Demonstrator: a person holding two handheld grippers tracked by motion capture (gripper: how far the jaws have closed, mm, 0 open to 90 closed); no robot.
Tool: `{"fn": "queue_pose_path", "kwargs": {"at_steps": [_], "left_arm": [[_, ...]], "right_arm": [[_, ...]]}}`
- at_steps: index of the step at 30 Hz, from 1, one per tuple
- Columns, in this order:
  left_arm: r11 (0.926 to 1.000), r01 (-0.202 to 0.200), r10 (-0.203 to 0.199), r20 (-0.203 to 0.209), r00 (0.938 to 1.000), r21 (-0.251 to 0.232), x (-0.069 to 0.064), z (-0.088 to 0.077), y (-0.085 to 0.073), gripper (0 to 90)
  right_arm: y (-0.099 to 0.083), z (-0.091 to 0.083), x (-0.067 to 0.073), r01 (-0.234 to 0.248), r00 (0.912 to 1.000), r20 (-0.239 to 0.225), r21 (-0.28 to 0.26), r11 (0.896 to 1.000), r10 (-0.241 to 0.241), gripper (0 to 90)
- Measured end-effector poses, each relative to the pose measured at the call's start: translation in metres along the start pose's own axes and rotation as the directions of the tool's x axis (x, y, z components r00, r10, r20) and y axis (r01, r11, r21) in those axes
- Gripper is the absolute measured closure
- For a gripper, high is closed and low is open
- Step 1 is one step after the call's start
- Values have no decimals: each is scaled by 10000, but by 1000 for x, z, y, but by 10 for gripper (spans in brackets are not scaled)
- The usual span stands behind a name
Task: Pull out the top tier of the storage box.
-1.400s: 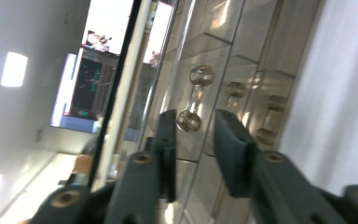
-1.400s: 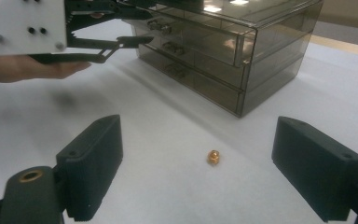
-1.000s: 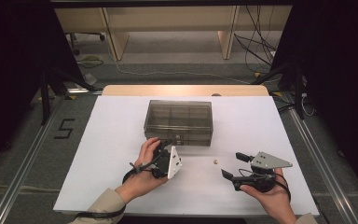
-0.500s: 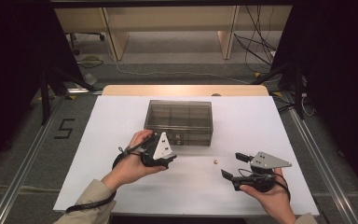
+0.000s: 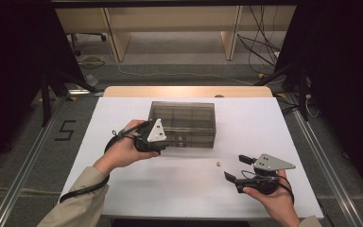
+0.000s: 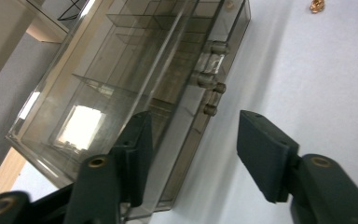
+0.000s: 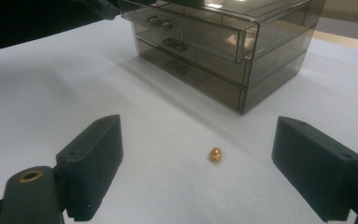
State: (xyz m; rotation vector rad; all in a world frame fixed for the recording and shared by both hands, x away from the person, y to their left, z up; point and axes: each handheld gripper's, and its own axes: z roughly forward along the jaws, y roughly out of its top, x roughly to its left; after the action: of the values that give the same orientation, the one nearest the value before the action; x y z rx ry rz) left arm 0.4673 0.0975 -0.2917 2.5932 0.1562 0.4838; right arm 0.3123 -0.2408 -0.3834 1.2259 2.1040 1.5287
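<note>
High view: a smoky translucent plastic drawer chest [image 5: 183,124] stands on the white table [image 5: 123,198]. The left gripper [image 5: 157,140] sits at the chest's 8 o'clock corner, against its front face. The right gripper [image 5: 237,168] rests near the table's 5 o'clock area, with a small gold-coloured nut [image 5: 218,163] just off its tips at 10 o'clock, apart from both grippers.

Left gripper view: the left gripper [image 6: 193,149] has its jaws spread; the drawer chest [image 6: 135,88] lies at 11 o'clock, its small knobs [image 6: 209,91] just beyond the gap, and one jaw overlaps the chest's front.

Right gripper view: the right gripper [image 7: 198,175] is spread wide; the nut [image 7: 215,154] lies on the table between the jaws, touching neither, with the chest [image 7: 223,42] at 12 o'clock.
</note>
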Motion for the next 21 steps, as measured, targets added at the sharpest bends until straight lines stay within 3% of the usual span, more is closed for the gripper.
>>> {"fn": "queue_pose_path", "kwargs": {"at_steps": [7, 14, 21], "left_arm": [[9984, -420, 413, 179, 9990, 384, 12, 4, -3, 564], [9937, -817, 783, 459, 9959, 772, 16, 11, -3, 623], [9913, -888, 824, 675, 9943, 975, 21, 15, -7, 667]], "right_arm": [[0, 0, 0, -19, 10000, -40, -9, 10000, 19, 171], [0, 1, -1, -70, 10000, -38, 11, 10000, 70, 170], [-1, 0, -1, -65, 10000, -31, -2, 10000, 65, 171]]}}
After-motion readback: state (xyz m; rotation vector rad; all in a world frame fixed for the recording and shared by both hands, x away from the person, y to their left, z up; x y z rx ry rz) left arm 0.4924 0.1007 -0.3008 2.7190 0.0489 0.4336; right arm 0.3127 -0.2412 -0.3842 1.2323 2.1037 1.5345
